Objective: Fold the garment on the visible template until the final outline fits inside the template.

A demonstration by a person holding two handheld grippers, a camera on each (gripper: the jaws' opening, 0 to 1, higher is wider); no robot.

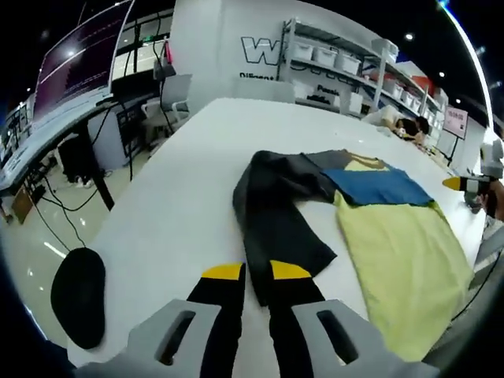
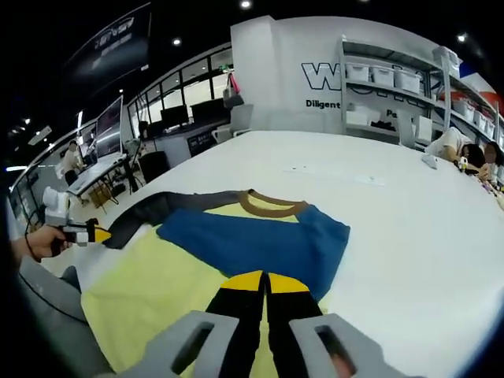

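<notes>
One garment (image 1: 378, 228) lies on one white tabletop (image 1: 173, 205): a long-sleeved top with a yellow body, one blue sleeve (image 2: 260, 240) folded across it, one dark grey sleeve (image 1: 276, 213) reaching toward the tabletop's near edge, and one brown collar (image 2: 272, 205).

Two grippers are in play, each with two yellow-tipped black jaws: the left gripper (image 1: 258, 272) and the right gripper (image 2: 266, 279). One hand (image 2: 31, 240) shows on the left gripper in the right gripper view.

Beyond the tabletop's far edge stands one metal shelving unit (image 2: 394, 94), carrying at least three white bins (image 2: 382, 75). One black round thing (image 1: 79, 295) lies on the floor off the tabletop's left edge.
</notes>
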